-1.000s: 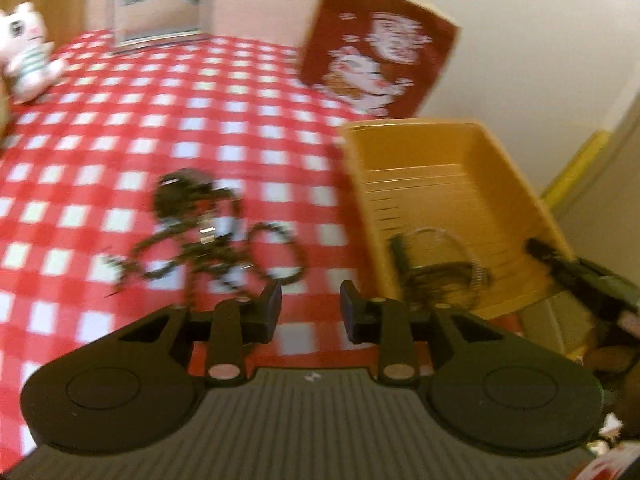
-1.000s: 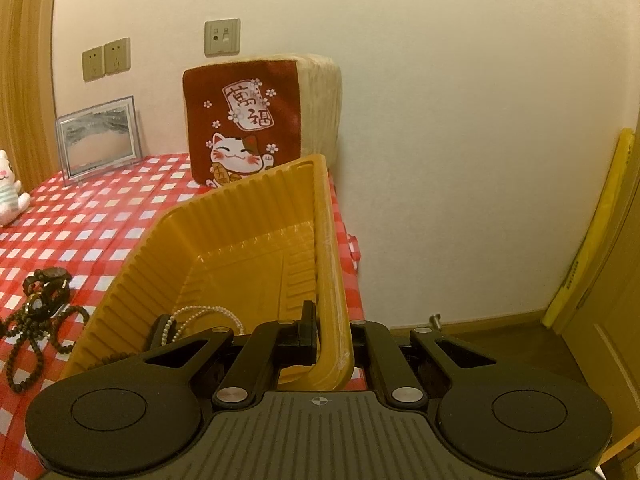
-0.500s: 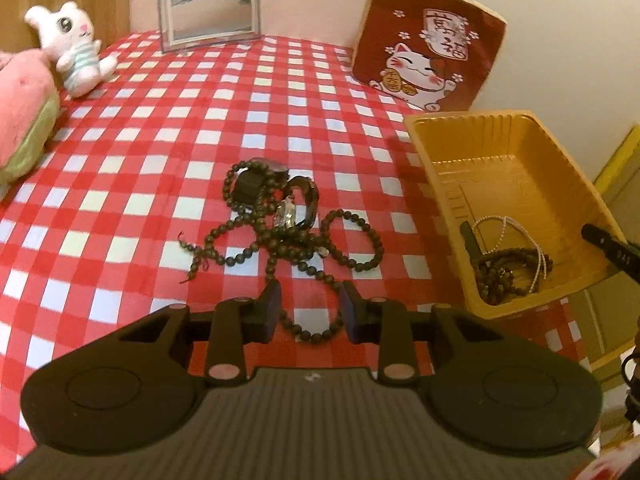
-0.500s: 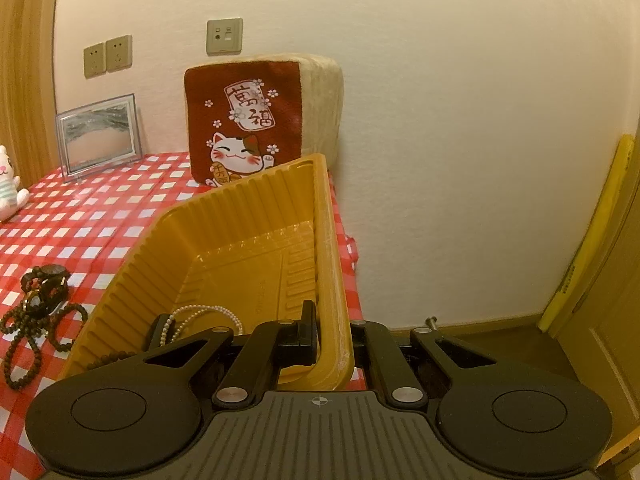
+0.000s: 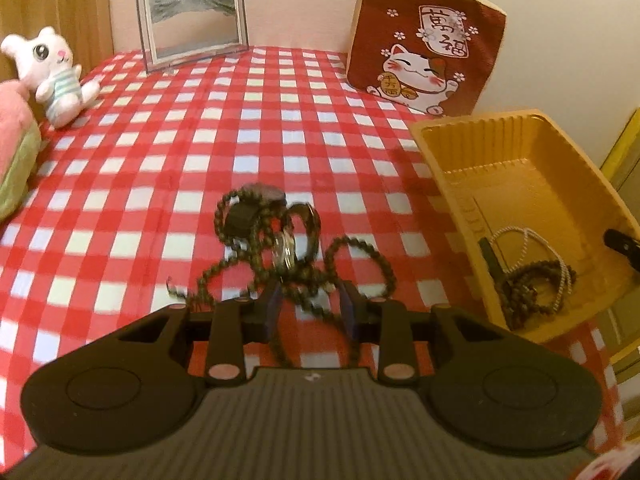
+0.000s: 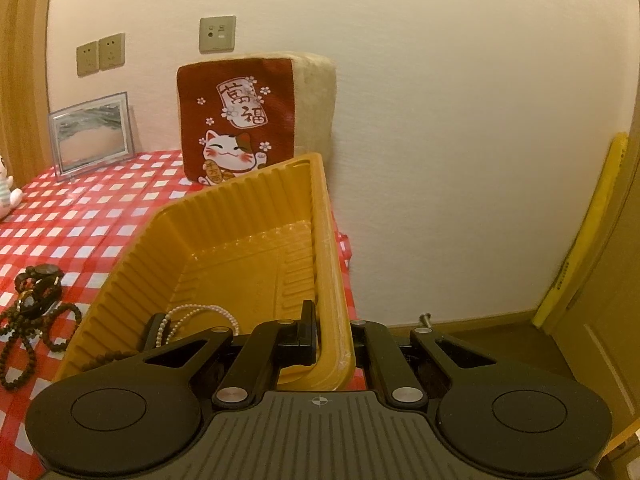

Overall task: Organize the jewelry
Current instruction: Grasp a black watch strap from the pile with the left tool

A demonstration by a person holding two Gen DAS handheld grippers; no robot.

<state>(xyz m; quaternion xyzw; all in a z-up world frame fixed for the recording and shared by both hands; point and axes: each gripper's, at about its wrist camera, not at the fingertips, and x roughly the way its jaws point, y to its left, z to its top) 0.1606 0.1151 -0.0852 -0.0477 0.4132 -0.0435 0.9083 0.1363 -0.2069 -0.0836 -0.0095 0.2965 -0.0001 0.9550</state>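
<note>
A tangle of dark bead strings, a black watch and a metal bangle (image 5: 276, 236) lies on the red checked tablecloth. My left gripper (image 5: 311, 296) is open just over its near end, and loose bead strands run between the fingers without being pinched. A yellow ribbed tray (image 5: 520, 152) stands at the table's right edge, with a pearl string and dark beads (image 5: 532, 276) inside. My right gripper (image 6: 330, 320) is shut on the tray's (image 6: 240, 232) near right wall. The pearl string (image 6: 200, 312) shows inside, and the bead tangle (image 6: 36, 300) lies far left.
A red lucky-cat cushion (image 5: 424, 44) leans on the wall behind the tray. A clear picture frame (image 5: 192, 20), a white plush rabbit (image 5: 52, 68) and a pink-green plush (image 5: 12, 168) stand at the back and left. The table ends right of the tray, beside a yellow strip (image 6: 580, 232).
My left gripper has come forward and down onto the bead tangle, whose near strands now lie between its fingers. The right gripper and the tray have not moved.
</note>
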